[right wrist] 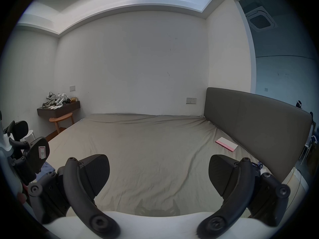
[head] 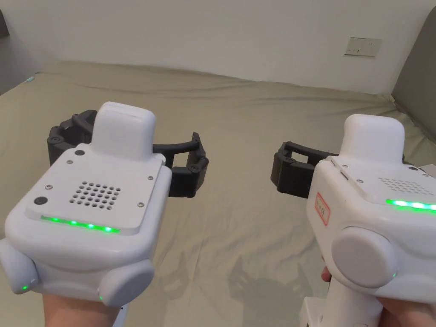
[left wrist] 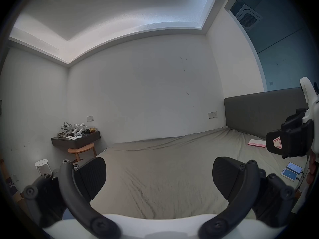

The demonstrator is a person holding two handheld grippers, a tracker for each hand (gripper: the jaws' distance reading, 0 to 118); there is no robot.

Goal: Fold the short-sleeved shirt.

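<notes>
I hold both grippers side by side over a bed with a wrinkled olive-green sheet point(head: 238, 127). My left gripper point(head: 125, 149) is open, its black jaws spread wide with nothing between them; in its own view the left gripper point(left wrist: 158, 172) frames bare sheet. My right gripper point(head: 349, 166) is open too, and in its own view the right gripper point(right wrist: 158, 168) has nothing between its jaws, just sheet and its own shadow. A scrap of blue fabric point(right wrist: 45, 168) peeks out low at the left, behind the left gripper point(right wrist: 29, 149).
A grey headboard point(right wrist: 250, 122) bounds the bed on the right, with a pink-and-white booklet point(right wrist: 226, 146) near it. Two phones point(left wrist: 291, 171) lie at the right edge. A cluttered wall shelf point(left wrist: 76, 137), a wooden stool point(left wrist: 81, 150) and a white stool point(left wrist: 41, 163) stand beyond the far left corner.
</notes>
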